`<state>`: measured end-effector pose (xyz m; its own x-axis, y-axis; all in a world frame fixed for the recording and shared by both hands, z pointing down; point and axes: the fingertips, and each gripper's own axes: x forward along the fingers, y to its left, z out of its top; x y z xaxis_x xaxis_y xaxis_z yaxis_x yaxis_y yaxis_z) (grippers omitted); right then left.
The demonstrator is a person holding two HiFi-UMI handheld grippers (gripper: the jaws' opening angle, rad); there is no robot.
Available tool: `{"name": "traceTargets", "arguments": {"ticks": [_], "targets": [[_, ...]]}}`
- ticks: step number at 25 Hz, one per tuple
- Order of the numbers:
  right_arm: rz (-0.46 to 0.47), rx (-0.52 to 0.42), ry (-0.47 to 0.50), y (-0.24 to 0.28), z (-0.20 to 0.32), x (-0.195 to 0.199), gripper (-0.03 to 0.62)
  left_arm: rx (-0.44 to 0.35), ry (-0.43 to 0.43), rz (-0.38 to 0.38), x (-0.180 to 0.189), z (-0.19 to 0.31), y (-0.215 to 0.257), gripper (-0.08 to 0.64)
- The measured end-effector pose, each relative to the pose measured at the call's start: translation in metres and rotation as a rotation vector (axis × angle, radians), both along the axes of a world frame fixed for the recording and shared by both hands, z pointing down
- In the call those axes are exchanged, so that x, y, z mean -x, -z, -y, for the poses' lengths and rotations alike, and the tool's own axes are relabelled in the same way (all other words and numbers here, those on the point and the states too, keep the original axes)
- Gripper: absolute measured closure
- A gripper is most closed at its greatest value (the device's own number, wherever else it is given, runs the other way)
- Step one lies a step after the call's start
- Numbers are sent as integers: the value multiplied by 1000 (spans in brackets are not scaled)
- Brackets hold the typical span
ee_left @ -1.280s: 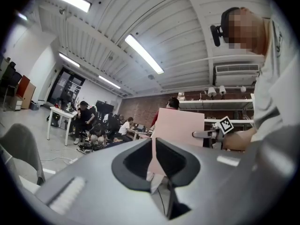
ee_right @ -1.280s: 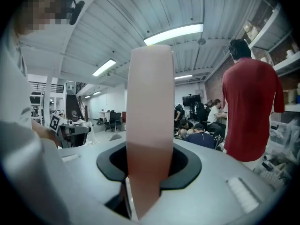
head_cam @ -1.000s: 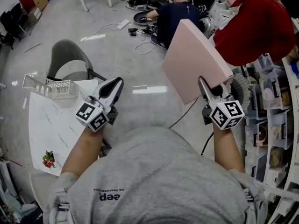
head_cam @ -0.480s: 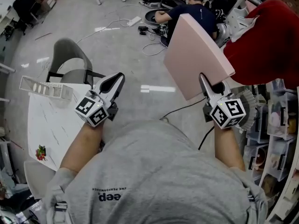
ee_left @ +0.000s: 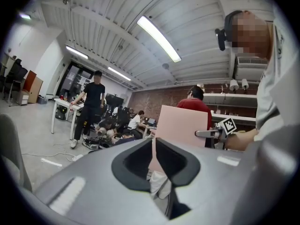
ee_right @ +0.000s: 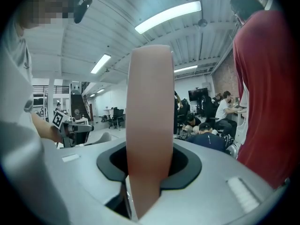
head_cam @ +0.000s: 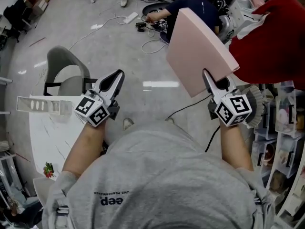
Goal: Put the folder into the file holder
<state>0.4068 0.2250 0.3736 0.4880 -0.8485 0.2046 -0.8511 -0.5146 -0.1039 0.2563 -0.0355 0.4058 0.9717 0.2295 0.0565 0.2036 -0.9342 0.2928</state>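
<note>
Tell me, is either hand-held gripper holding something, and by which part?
The right hand-held gripper clamps the flat pink folder by its lower edge. The left hand-held gripper, jaws together, holds nothing.

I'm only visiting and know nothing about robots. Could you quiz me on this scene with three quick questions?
1. Which gripper clamps the pink folder? A left, B right, C both.
2. True or false: the file holder stands on the white table, on the person's left.
3. Fill in: the left gripper has its jaws together and holds ____.

Key: 1 B, the right gripper. 2 true. 3 nothing.
</note>
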Motion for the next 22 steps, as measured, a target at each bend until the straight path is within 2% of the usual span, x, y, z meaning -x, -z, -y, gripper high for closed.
{"name": "traceTargets", "arguments": {"ticks": [5, 8, 12, 16, 22], "targets": [[12, 4, -60, 1, 18, 4, 457, 6, -59, -2, -10, 32, -7, 478], [1, 9, -61, 7, 30, 3, 457, 14, -45, -14, -13, 47, -6, 479], [-10, 11, -13, 16, 52, 2, 457, 19, 1, -30, -5, 59, -1, 477], [-18, 6, 73, 32, 86, 2, 459, 39, 99, -58, 14, 80, 10, 477], [-64, -21, 288, 64, 181, 17, 458, 18, 321, -90, 75, 136, 25, 478]]}}
